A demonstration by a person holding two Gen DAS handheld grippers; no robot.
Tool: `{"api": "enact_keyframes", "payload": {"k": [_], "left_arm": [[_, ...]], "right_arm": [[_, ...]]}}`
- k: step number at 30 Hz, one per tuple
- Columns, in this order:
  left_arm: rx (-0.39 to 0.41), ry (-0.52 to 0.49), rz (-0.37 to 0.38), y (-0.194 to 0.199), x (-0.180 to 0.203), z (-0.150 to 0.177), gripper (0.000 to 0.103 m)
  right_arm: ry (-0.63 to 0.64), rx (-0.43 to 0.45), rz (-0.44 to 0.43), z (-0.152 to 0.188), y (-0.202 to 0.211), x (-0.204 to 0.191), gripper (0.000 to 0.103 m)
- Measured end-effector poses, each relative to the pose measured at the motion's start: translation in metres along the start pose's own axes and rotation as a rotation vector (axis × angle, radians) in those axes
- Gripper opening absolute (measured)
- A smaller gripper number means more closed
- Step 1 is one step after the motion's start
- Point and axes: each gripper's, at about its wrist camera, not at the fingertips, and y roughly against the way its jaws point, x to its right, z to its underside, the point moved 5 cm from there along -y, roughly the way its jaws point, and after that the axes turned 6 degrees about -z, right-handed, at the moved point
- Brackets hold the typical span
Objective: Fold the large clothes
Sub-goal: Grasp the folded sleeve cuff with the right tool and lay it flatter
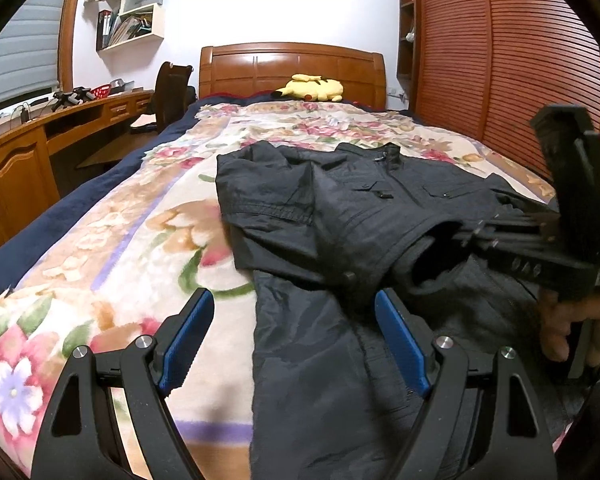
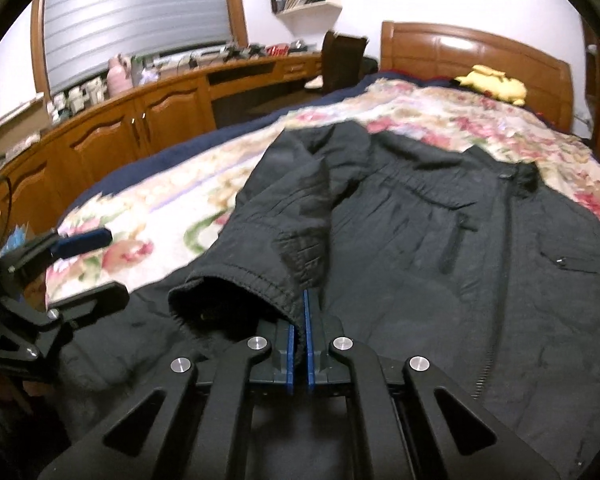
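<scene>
A large black jacket (image 1: 360,216) lies front up on the floral blanket of the bed, collar toward the headboard. It also shows in the right wrist view (image 2: 440,240). One sleeve is folded across the chest. My right gripper (image 2: 300,316) is shut on the elastic sleeve cuff (image 2: 236,280) and holds it over the jacket's lower body. In the left wrist view the right gripper (image 1: 500,236) comes in from the right with the cuff. My left gripper (image 1: 296,320) is open and empty, hovering over the jacket's lower left hem. It shows at the left of the right wrist view (image 2: 96,264).
A yellow plush toy (image 1: 312,88) lies by the wooden headboard (image 1: 292,64). A wooden desk with cabinets (image 1: 20,152) and a chair (image 1: 172,92) run along the bed's left side. A slatted wooden wardrobe (image 1: 500,60) stands on the right. Bare blanket (image 1: 132,240) lies left of the jacket.
</scene>
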Motion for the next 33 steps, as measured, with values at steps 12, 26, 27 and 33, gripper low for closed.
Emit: {"api": "enact_keyframes", "payload": {"k": [12, 26, 27, 33], "left_arm": [[0.035, -0.015, 0.045, 0.005, 0.03, -0.005, 0.083], [0.052, -0.05, 0.088, 0.005, 0.065, -0.009, 0.083], [0.051, -0.049, 0.09, 0.005, 0.066, -0.009, 0.083], [0.049, -0.043, 0.104, 0.004, 0.071, -0.011, 0.083]], "right_arm": [[-0.073, 0.103, 0.116, 0.021, 0.069, 0.024, 0.003], [-0.16, 0.072, 0.34, 0.041, 0.103, 0.048, 0.003], [-0.165, 0.066, 0.362, 0.043, 0.104, 0.049, 0.003], [-0.192, 0.028, 0.441, 0.044, 0.102, 0.047, 0.003]]}}
